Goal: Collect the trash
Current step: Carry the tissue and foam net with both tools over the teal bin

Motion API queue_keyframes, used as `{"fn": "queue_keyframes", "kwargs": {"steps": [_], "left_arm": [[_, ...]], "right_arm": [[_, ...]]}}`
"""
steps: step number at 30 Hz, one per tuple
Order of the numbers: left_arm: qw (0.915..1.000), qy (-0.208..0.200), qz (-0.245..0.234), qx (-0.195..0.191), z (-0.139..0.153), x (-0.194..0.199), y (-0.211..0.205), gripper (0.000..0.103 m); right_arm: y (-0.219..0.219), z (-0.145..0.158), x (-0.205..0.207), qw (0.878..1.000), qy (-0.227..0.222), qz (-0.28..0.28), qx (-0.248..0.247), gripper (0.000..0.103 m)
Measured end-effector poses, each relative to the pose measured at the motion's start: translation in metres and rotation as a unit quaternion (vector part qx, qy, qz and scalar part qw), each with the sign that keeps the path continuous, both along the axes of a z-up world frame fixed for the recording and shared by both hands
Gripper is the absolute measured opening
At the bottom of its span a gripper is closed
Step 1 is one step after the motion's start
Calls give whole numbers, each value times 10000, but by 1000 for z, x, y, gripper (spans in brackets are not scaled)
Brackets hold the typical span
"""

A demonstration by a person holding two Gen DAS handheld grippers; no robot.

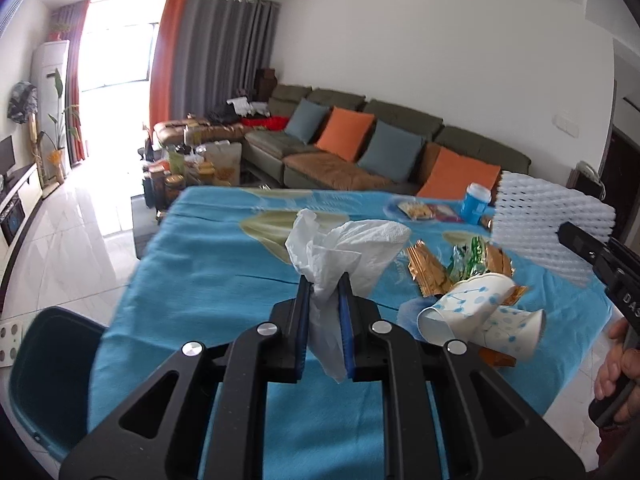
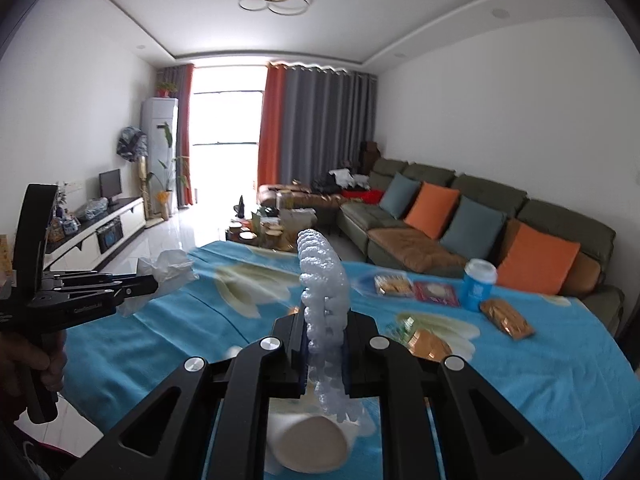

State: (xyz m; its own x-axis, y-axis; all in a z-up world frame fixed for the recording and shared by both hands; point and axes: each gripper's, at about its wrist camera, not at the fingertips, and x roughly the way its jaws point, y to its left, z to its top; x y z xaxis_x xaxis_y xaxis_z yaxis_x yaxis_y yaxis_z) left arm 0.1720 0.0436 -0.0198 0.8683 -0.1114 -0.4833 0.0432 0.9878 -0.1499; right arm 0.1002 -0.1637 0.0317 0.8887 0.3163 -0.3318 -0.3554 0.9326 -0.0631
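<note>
My left gripper (image 1: 325, 280) is shut on a crumpled white tissue (image 1: 344, 248), lifted above the blue tablecloth (image 1: 208, 264); from the right wrist view that gripper (image 2: 154, 285) and its tissue (image 2: 170, 268) show at the left. My right gripper (image 2: 324, 316) is shut on a white foam fruit net (image 2: 322, 280), which stands up between its fingers; the net (image 1: 548, 220) shows at the right of the left wrist view. Two crushed paper cups (image 1: 468, 308) and gold and green wrappers (image 1: 460, 268) lie on the cloth. One cup (image 2: 308, 444) lies under my right gripper.
A dark teal bin (image 1: 48, 376) stands off the table's near left corner. At the far side of the table stand a blue can (image 2: 478, 282), snack packets (image 2: 416, 288) and a gold packet (image 2: 506, 318). A sofa (image 2: 480, 216) with cushions lies beyond. A person's hand (image 1: 616, 376) holds the right gripper's handle.
</note>
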Motion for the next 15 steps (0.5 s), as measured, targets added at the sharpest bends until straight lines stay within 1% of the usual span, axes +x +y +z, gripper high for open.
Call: {"fn": "queue_keyframes", "kwargs": {"steps": [7, 15], "left_arm": [[9991, -317, 282, 70, 17, -47, 25, 14], [9946, -567, 867, 107, 29, -95, 61, 14]], "right_arm": [[35, 3, -10, 9985, -77, 536, 11, 11], [83, 6, -26, 9915, -189, 1284, -1, 11]]}}
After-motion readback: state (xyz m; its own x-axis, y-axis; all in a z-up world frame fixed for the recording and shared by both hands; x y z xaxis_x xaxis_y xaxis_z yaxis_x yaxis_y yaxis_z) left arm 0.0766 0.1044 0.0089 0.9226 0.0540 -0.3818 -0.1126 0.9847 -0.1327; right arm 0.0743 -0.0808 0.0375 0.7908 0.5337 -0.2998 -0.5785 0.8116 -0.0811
